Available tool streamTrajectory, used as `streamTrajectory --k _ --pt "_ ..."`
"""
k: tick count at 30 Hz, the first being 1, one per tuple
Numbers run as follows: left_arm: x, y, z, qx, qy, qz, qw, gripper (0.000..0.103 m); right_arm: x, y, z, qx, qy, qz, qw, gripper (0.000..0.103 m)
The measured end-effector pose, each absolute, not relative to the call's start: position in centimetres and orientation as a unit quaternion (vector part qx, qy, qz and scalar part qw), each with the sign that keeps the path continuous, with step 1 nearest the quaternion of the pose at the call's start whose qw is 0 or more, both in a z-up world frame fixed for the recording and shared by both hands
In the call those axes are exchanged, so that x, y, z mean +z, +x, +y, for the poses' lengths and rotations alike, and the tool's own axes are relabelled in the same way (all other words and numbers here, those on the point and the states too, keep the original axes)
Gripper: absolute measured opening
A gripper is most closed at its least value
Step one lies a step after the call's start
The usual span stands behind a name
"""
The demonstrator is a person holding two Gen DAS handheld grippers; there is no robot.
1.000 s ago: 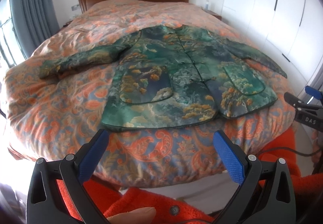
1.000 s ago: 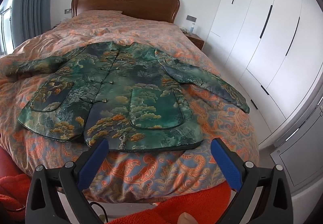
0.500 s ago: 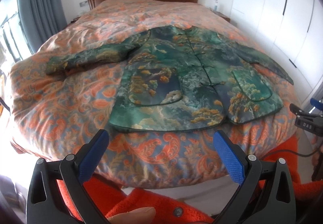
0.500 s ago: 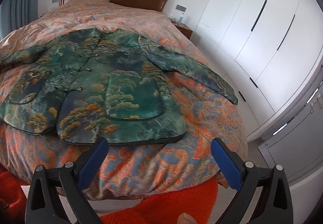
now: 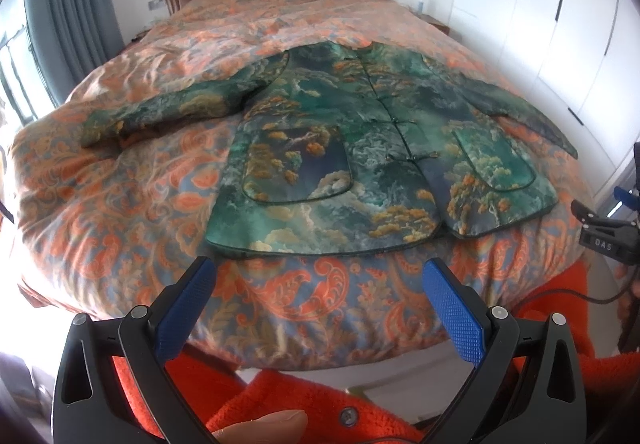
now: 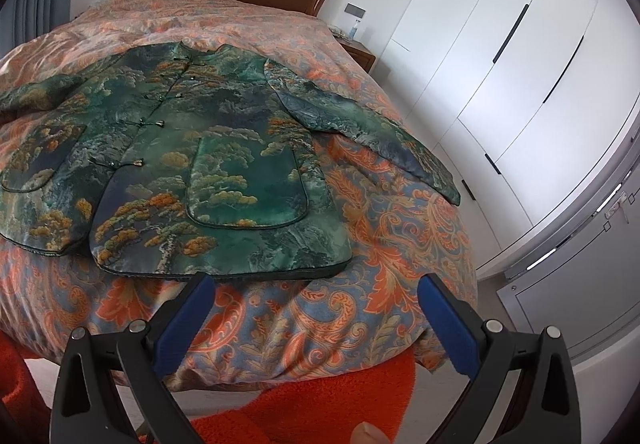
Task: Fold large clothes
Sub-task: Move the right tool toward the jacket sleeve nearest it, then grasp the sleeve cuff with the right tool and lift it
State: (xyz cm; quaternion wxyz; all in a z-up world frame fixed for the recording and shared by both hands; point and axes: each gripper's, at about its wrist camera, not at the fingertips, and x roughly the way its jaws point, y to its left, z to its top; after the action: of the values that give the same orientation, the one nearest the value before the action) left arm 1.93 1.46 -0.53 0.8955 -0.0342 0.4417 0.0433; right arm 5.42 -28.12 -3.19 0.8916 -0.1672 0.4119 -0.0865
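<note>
L fingers [image 5: 200, 284] + R fingers [image 6: 440, 296] spread, empty | jacket [image 5: 360, 148] flat, buttoned, sleeves out (green brocade) | on bed [image 5: 120, 204]

My blue-padded black left gripper [image 5: 316, 280] faces a green jacket [image 5: 360, 148] with gold trees at twelve o'clock, on an orange-and-blue paisley bedspread [image 5: 120, 188].

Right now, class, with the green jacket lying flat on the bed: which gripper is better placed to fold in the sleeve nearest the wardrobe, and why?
Probably the right gripper. It is open, and that sleeve of the jacket lies just ahead of it. From the left gripper, the sleeve sits far off to the side.
</note>
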Motion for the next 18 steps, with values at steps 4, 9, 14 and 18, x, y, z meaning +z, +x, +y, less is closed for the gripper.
streamTrajectory --k 4,9,14,18 --pt "-0.8 1.9 1.6 0.043 -0.038 0.445 0.894 0.103 -3.5 5.6 -28.4 -0.093 -0.169 0.416 0.888 0.103" --pt "-1.5 2.2 1.9 0.042 -0.047 0.456 0.888 0.103 -3.9 6.0 -28.9 -0.090 -0.160 0.423 0.887 0.103" --pt "-1.9 2.3 2.0 0.041 -0.052 0.461 0.885 0.103 -3.5 6.5 -30.0 -0.035 -0.111 0.411 0.904 0.103" --pt "-1.9 2.4 2.0 0.036 -0.050 0.456 0.888 0.103 -1.3 7.3 -32.4 -0.011 -0.071 0.328 0.942 0.103"
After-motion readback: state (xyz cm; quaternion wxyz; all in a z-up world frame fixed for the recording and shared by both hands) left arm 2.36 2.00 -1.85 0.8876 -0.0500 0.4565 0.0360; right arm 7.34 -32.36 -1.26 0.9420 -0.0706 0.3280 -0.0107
